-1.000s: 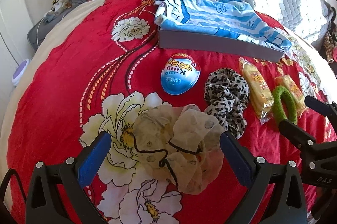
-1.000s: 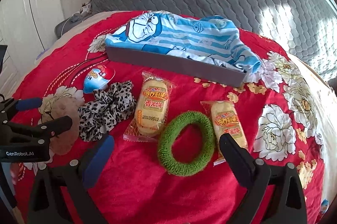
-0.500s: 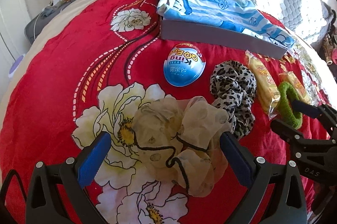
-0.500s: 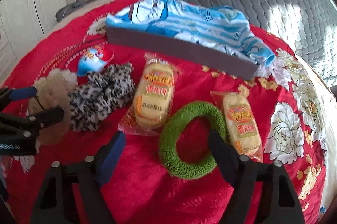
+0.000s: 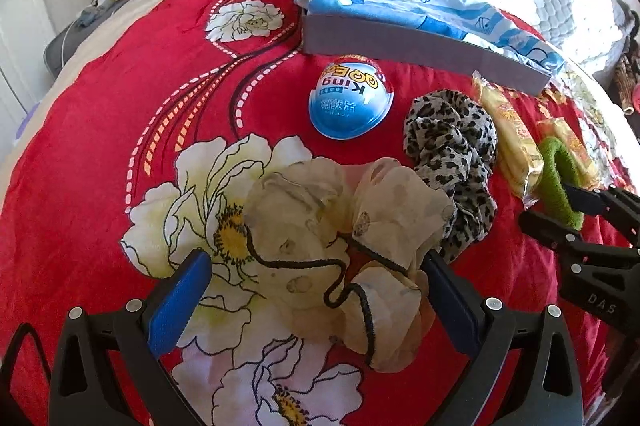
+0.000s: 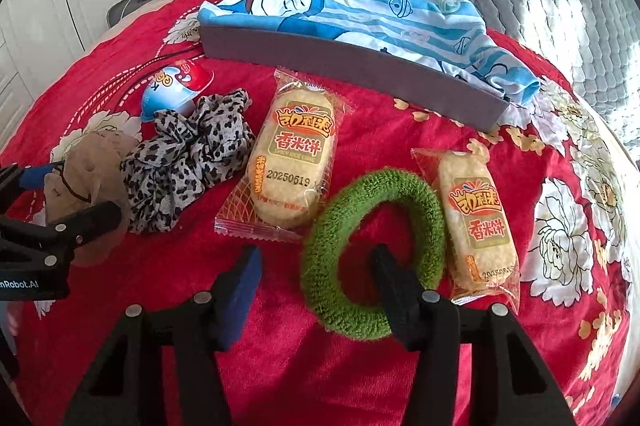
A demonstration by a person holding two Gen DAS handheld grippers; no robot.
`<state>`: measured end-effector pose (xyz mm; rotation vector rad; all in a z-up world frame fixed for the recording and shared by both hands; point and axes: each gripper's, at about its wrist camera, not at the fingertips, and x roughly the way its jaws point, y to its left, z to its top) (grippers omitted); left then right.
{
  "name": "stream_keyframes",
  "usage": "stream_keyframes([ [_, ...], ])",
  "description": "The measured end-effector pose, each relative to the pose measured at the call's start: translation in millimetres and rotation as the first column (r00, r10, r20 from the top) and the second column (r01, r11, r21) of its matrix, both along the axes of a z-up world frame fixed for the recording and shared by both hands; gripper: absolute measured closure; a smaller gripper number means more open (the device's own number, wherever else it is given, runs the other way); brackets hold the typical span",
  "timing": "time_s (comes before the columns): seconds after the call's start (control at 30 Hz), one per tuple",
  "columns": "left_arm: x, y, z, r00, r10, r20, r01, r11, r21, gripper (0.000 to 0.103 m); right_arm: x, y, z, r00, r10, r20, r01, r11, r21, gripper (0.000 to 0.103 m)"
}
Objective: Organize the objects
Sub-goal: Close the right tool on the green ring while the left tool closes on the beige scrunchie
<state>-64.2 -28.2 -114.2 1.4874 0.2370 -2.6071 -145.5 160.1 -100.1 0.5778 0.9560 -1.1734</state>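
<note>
Straddling beige scrunchie, left tongs wide apart, right tongs half-open w/ one finger inside green scrunchie

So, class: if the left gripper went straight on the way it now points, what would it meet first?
The left gripper would first meet the beige scrunchie, already lying between its open fingers; the leopard scrunchie lies farther right.

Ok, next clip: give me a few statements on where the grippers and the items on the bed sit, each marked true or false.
1. The left gripper is open around the beige scrunchie. True.
2. The right gripper has one finger inside the green hair ring. True.
3. The leopard scrunchie lies inside the grey box. False: it lies on the red bedspread in front of the box.
4. Three rice cracker packets lie out. False: only two show.
5. A blue striped cloth lies in the box. True.
</note>
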Motion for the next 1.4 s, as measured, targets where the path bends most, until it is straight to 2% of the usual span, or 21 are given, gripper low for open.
stream_keyframes([
  [0.13, -3, 0, -2, 1.000, -0.003, 0.022, 0.003, 1.000, 0.001, 0.005, -2, -3, 0, 1.000, -0.009, 0.011, 0.009, 1.000, 0.004, 0.047],
  [0.23, -3, 0, -5, 0.999, 0.022, 0.043, -0.022, 1.000, 0.017, 0.011, -5, -4, -1, 1.000, -0.020, 0.018, 0.020, 1.000, 0.009, 0.054],
  [0.37, -4, 4, -2, 0.998, -0.026, 0.049, 0.024, 0.999, 0.041, 0.034, -10, -5, 0, 1.000, -0.013, 0.022, 0.013, 1.000, 0.010, 0.068],
  [0.57, -5, 6, -1, 0.997, -0.025, 0.070, 0.022, 0.999, 0.045, 0.047, -13, -5, 0, 1.000, -0.007, 0.023, 0.007, 1.000, 0.003, 0.071],
  [0.7, -5, 4, 0, 0.996, -0.031, 0.082, 0.025, 0.997, 0.072, 0.053, -12, -4, 0, 1.000, 0.001, 0.024, -0.001, 1.000, 0.004, 0.073],
  [0.93, -2, -4, 0, 0.997, -0.014, 0.076, 0.003, 0.991, 0.133, 0.054, -11, -2, 1, 0.999, 0.005, 0.033, -0.005, 1.000, 0.008, 0.073],
  [1.03, -2, -4, -1, 0.997, -0.007, 0.075, -0.002, 0.992, 0.129, 0.059, -10, -2, 2, 0.999, 0.009, 0.033, -0.010, 1.000, 0.008, 0.073],
  [1.2, 1, -4, 2, 0.998, 0.001, 0.057, -0.008, 0.991, 0.133, 0.073, -8, 2, 2, 0.999, 0.026, 0.035, -0.026, 1.000, 0.016, 0.085],
  [1.4, 4, -1, 6, 0.999, -0.003, 0.044, -0.003, 0.992, 0.127, 0.084, -10, 13, 1, 0.998, 0.040, 0.055, -0.042, 0.999, 0.034, 0.089],
])
